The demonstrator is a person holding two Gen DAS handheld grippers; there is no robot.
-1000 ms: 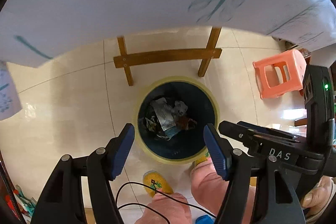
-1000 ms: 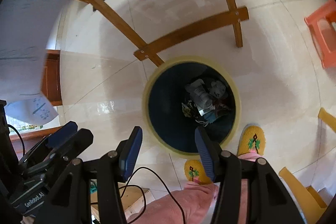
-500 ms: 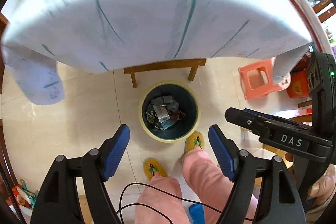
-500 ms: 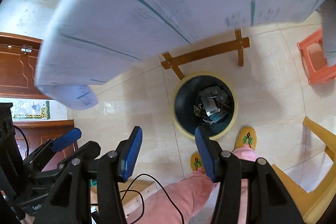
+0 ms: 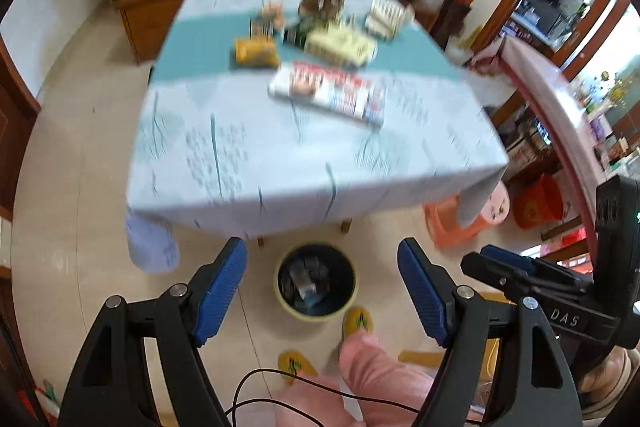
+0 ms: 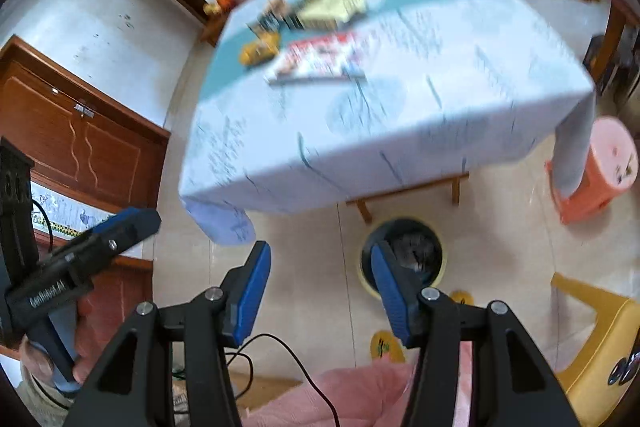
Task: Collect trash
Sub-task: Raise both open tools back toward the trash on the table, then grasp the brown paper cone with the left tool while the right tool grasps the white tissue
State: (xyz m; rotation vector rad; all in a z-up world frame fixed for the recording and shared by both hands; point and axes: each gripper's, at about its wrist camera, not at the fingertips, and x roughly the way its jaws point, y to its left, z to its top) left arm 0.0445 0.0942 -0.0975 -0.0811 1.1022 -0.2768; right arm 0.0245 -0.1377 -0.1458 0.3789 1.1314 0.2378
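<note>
Both tools were empty and spread wide; the left gripper [image 5: 322,291] showed its ribbed blue pads well apart with nothing between them, and the right gripper [image 6: 320,293] likewise held nothing. The trash bin [image 5: 316,285], a dark round pail with a pale yellow rim, stood on the glossy cream floor tiles [image 5: 80,227] just in front of the table's near edge, crumpled paper and wrappers lying inside it; the table [image 5: 312,155] above it wore a smooth, pale blue cloth with a teal band, its corners drooping in soft folds. Farther back on the cloth lay a flat glossy magazine [image 5: 332,93], a yellow packet [image 5: 256,53] and a blurred cluster of boxes and wrappers [image 5: 332,35] too smeared to sort. The step in hand seemed to be a reach for the next piece of litter on the tabletop; it would go best by choosing one light, crinkly item at the near side of the cluster, bringing the pads level with the cloth and closing on a raised fold, not on a flat face; thin foil or paper would likely slip unless pinched squarely, and the loose cloth might drag if caught. A salmon plastic stool [image 6: 596,183] stood beside the table's right corner, near the bin.
</note>
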